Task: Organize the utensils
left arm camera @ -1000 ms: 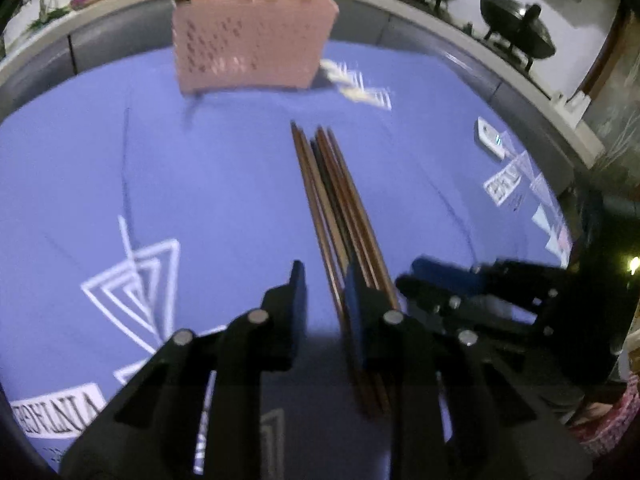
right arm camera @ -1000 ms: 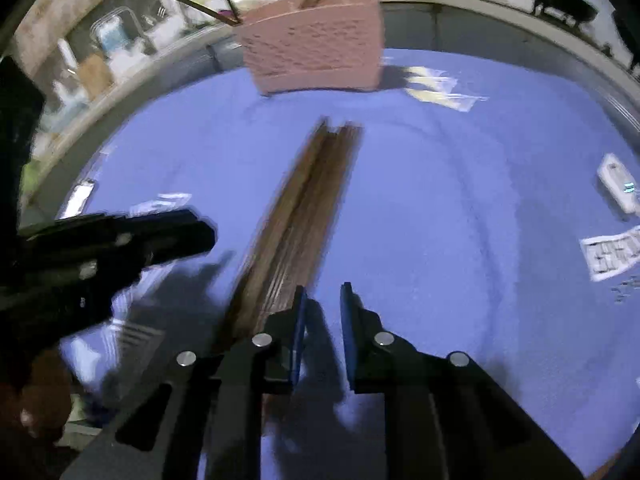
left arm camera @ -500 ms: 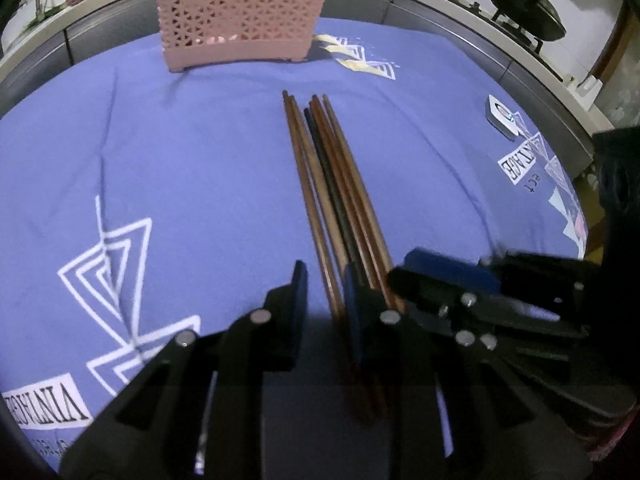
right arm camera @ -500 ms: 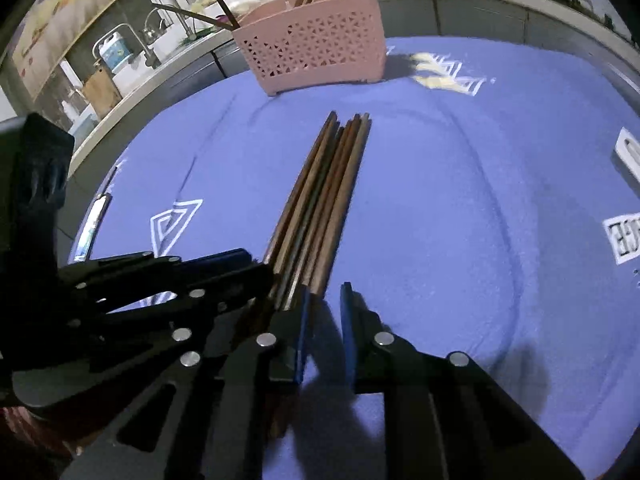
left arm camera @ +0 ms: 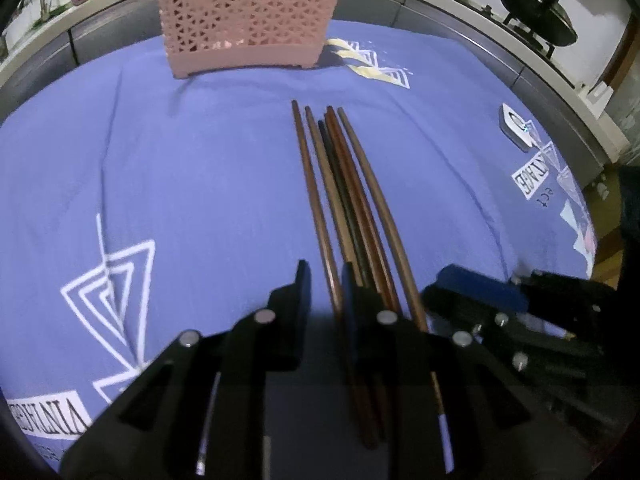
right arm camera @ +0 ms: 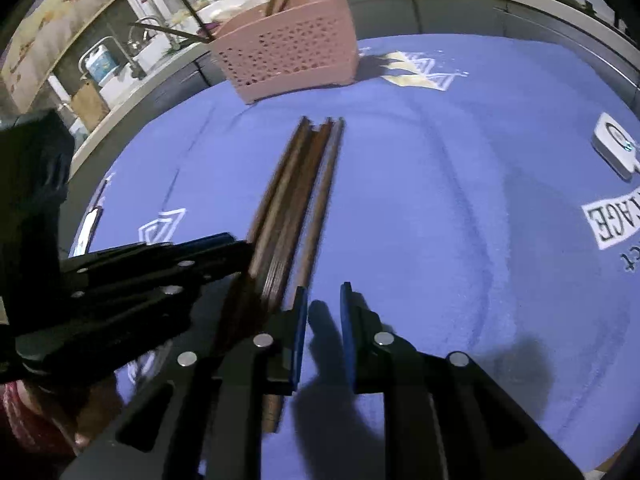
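Note:
Several brown wooden chopsticks (left arm camera: 348, 200) (right arm camera: 296, 200), one of them darker, lie side by side on the blue cloth (left arm camera: 192, 184), pointing at a pink perforated holder (left arm camera: 244, 20) (right arm camera: 288, 52) that has sticks standing in it. My left gripper (left arm camera: 325, 282) is over their near ends, its jaws a narrow gap apart. The leftmost chopstick runs through that gap beside the right pad, and the others pass under the right finger. My right gripper (right arm camera: 324, 290) (left arm camera: 452, 288) stands just right of the bundle, slightly open with only cloth between its pads. In the right wrist view the left gripper (right arm camera: 240, 256) reaches the bundle from the left.
A small white device (left arm camera: 516, 126) (right arm camera: 616, 148) lies on the cloth at the right. Black woks (left arm camera: 536, 12) stand on a stove beyond the counter edge at the back right. A sink with a tap (right arm camera: 140, 52) is at the back left. The cloth carries white prints.
In the right wrist view the left gripper has come in from the left to the bundle's near end. Both views have steadied from blur. The chopsticks lie where they were.

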Motion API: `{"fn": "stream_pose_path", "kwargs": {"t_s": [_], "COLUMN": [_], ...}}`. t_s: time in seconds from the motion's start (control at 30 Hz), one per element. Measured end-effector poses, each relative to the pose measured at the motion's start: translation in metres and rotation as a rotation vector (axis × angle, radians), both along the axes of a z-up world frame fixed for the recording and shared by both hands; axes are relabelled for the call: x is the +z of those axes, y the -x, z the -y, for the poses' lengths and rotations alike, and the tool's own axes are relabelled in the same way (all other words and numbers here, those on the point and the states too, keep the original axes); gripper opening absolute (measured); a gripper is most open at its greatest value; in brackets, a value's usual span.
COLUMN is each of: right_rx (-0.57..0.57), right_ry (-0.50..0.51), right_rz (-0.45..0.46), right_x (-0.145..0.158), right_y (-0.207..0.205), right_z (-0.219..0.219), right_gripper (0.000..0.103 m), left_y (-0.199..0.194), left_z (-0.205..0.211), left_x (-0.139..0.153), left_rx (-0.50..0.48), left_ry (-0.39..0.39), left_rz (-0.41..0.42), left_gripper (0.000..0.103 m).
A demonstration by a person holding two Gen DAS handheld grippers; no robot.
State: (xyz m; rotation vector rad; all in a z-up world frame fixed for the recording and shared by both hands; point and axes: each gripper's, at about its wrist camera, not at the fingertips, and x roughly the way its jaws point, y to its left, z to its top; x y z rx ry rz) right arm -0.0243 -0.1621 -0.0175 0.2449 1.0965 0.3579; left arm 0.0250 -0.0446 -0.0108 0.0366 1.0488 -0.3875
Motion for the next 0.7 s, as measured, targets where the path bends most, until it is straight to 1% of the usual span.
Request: {"fn": "stream_pose_path", "kwargs": {"t_s": [0.1, 0.13, 0.23, 0.4, 0.5, 0.63, 0.7], "right_rx": [0.020, 0.029, 0.031, -0.004, -0.027, -0.031, -0.020], "right_ry": [0.023, 0.039, 0.059, 0.145, 0.142, 0.128, 0.130], "right_rz": [0.012, 0.016, 0.022, 0.037, 0.023, -0.001, -0.009], "right_x": [0.000, 0.000, 0.001, 0.002, 0.001, 0.001, 0.001], "right_y": [-0.002, -0.002, 0.000, 0.004, 0.009, 0.008, 0.002], "right_z": [-0.008, -0.011, -0.009, 0.004, 0.019, 0.027, 0.026], "right_gripper": [0.018, 0.018, 0.017, 0.017, 0.017, 0.017, 0.017], "left_y": [0.000, -0.001, -0.003, 0.002, 0.009, 0.013, 0.009], "left_z": [0.004, 0.004, -0.001, -0.020, -0.045, -0.075, -0.079], "left_x": [0.000, -0.001, -0.001, 0.000, 0.001, 0.002, 0.002], "left_rx": [0.001, 0.001, -0.004, 0.021, 0.058, 0.116, 0.111], "left_ry": [-0.031, -0.039, -0.032, -0.037, -0.033, -0.027, -0.019], "left_rz": [0.031, 0.037, 0.030, 0.020, 0.019, 0.016, 0.008], "left_gripper": [0.012, 0.007, 0.006, 0.005, 0.006, 0.007, 0.007]}}
